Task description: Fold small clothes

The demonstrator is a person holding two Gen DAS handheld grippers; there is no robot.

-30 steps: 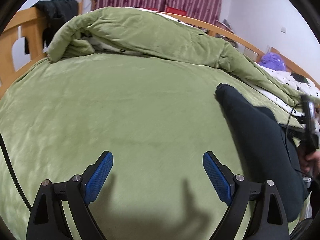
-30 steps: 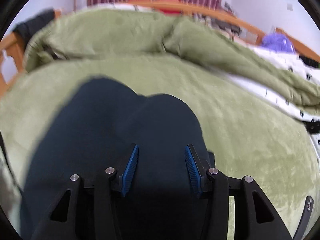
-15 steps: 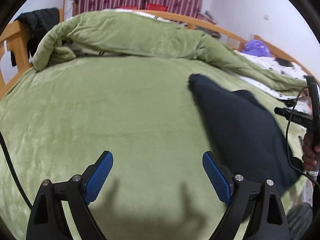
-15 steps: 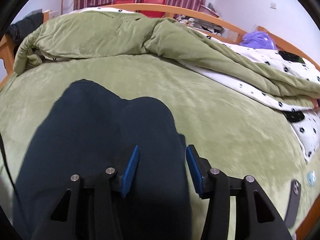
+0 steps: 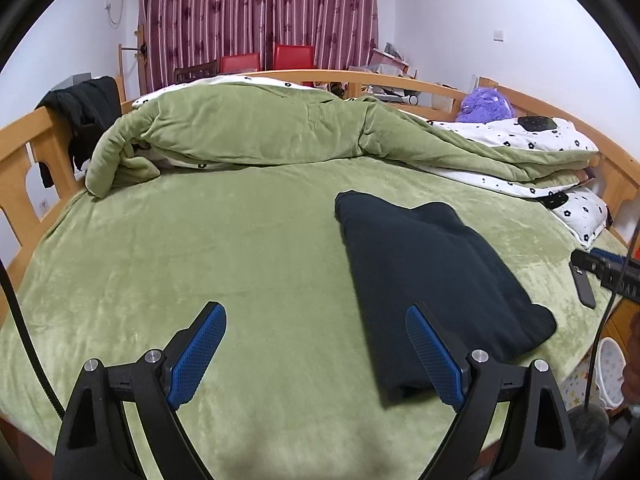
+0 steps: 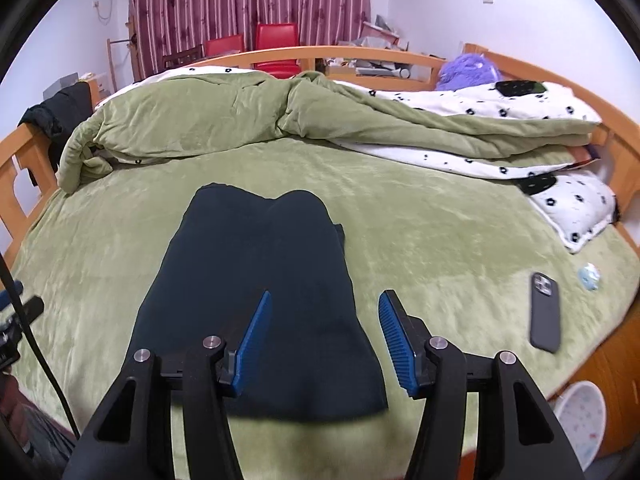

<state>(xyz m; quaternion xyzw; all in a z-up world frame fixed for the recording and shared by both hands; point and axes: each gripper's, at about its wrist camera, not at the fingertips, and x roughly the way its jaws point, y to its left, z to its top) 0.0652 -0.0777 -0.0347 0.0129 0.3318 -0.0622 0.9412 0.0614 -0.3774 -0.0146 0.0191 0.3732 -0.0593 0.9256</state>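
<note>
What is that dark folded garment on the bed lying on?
The dark folded garment lies flat on the green bed cover, which shows all round it. Whatever is directly beneath the garment, or tucked inside its folds, is covered from view.

The folded garment [image 6: 256, 280] is lying flat on the bed [image 6: 440, 248], toward its near edge. In the right wrist view the right tongs [image 6: 324, 340] are hanging above the garment's near end, jaws opening with nothing pinched between them; in the left wrist view the left tongs [image 5: 316, 356] are hovering over the bed, the garment lying to their right. A phone [image 6: 545, 312] is resting on the bed right of the garment, well apart from it. Behind the garment a bunched quilt [image 6: 224, 116] is stretching across the far side, with a pillow [image 6: 576, 208] lying at the right edge. A jacket [image 5: 86, 114] is hanging over the bed frame [image 5: 24, 160] at left. Chairs [image 6: 276, 46] are standing behind the bed, before the curtain [image 6: 248, 0].
</note>
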